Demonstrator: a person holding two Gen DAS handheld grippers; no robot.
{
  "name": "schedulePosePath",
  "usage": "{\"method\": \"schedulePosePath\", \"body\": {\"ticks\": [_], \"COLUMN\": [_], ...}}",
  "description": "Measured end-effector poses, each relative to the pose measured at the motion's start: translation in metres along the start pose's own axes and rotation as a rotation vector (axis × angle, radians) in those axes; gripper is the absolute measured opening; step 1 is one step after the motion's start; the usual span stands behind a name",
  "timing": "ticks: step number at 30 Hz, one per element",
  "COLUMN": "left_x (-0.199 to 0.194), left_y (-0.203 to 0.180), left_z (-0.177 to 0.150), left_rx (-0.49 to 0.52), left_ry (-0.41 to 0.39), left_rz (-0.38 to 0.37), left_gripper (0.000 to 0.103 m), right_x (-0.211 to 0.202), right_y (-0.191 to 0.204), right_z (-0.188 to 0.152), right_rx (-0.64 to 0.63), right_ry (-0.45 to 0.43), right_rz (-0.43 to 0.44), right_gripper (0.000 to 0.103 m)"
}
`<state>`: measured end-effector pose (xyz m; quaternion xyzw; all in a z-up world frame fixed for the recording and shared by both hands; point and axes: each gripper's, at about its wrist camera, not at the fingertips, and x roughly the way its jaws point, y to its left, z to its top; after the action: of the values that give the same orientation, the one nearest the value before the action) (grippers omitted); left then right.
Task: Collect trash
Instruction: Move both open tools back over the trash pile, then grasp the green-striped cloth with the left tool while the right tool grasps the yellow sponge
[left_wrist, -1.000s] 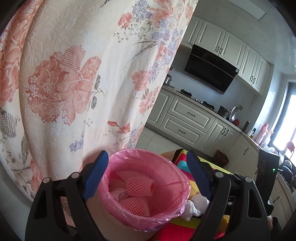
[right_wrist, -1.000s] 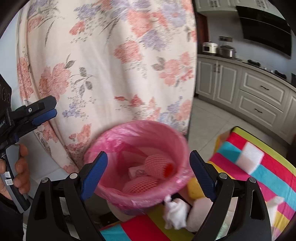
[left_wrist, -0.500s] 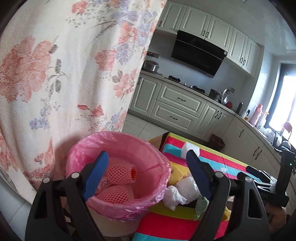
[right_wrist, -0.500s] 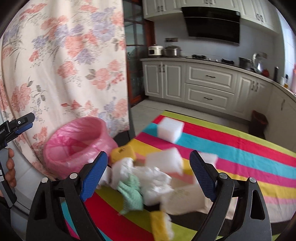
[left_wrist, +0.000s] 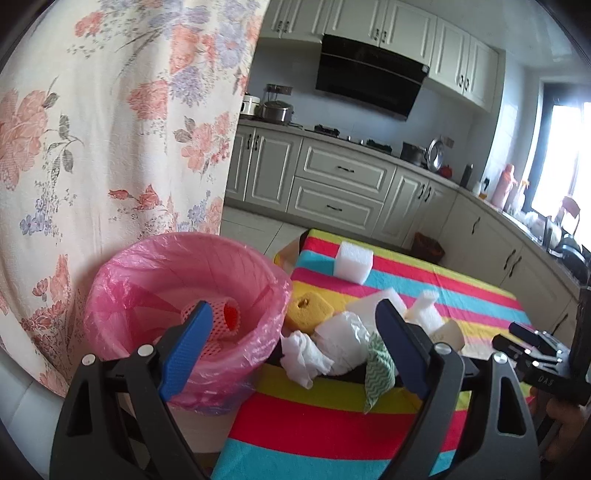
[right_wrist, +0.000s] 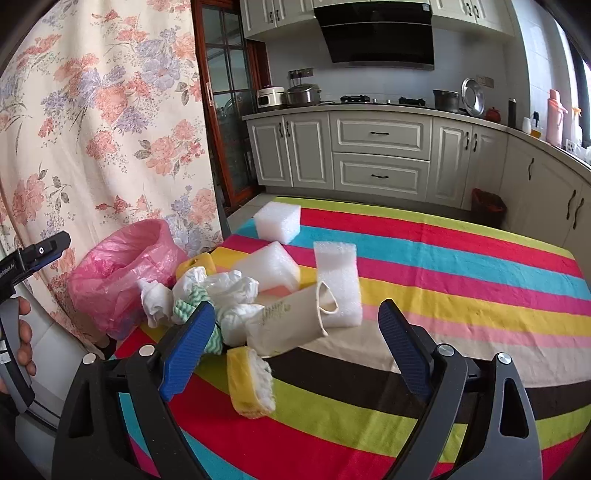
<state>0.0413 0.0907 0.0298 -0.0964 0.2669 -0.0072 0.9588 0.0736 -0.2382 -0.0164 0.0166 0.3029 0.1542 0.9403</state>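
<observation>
**A:** Flagging risks first. The striped table (right_wrist: 443, 266) carries the trash heap near its left edge. The pink-lined bin (left_wrist: 122, 295) stands just beside that edge, and I can't tell what it rests on.

**B:** What goes wrong?

**A:** My guess is a sideways sweep bumps the bin's loose liner, or shoves light pieces over the left edge past the bin. The heap is tangled, so one grab may drag neighbours along. The foam block (right_wrist: 277, 218) toward the far left corner is springy and could pop out of a shallow pinch. The paper cup (right_wrist: 288, 325) lies on its side and would likely crush or roll. The yellow sponge (right_wrist: 249, 384) sits apart, nearest the front edge, and is the easiest pick. The crumpled tissue (left_wrist: 303, 354) may tear or snag the green cloth (left_wrist: 378, 369).

**B:** Jaws?

**A:** The left gripper (left_wrist: 291, 306) is spread wide and has just been opening a touch more. It holds nothing and hangs over the bin rim and the heap. The right gripper (right_wrist: 295, 306) is also spread wide and empty, aimed at the cup, touching nothing.

**B:** Bin contents?

**A:** Red net sleeves (left_wrist: 221, 317).
</observation>
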Motion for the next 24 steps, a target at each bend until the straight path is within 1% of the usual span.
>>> {"method": "schedulePosePath", "body": {"ticks": [1, 3, 7, 12, 17, 21, 22, 24], "left_x": [0.002, 0.005, 0.011, 0.021, 0.03, 0.034, 0.034, 0.037], "left_y": [-0.004, -0.01, -0.024, -0.034, -0.041, -0.046, -0.047, -0.048], "left_z": [-0.002, -0.006, -0.014, -0.026, -0.032, -0.035, -0.035, -0.036], "left_rx": [0.017, 0.035, 0.08, 0.095, 0.108, 0.115, 0.115, 0.113], "left_ry": [0.017, 0.038, 0.054, 0.089, 0.124, 0.135, 0.138, 0.143], "left_rz": [0.008, -0.012, -0.032, -0.057, -0.09, -0.103, -0.106, -0.112], "left_gripper": [0.086, 0.086, 0.086, 0.086, 0.071, 0.068, 0.065, 0.065], "right_x": [-0.002, -0.004, -0.003, 0.006, 0.013, 0.02, 0.022, 0.027], "right_y": [-0.002, -0.005, -0.002, 0.003, 0.01, 0.017, 0.019, 0.022], "right_z": [-0.002, -0.008, -0.018, -0.028, -0.034, -0.039, -0.04, -0.042], "right_rx": [0.006, 0.011, -0.011, -0.016, -0.03, -0.043, -0.048, -0.057], "right_ry": [-0.002, -0.005, 0.004, 0.029, 0.048, 0.071, 0.078, 0.094], "right_rz": [-0.007, -0.017, -0.028, -0.015, -0.005, 0.011, 0.015, 0.02], "right_gripper": [0.085, 0.085, 0.085, 0.085, 0.085, 0.085, 0.085, 0.082]}}
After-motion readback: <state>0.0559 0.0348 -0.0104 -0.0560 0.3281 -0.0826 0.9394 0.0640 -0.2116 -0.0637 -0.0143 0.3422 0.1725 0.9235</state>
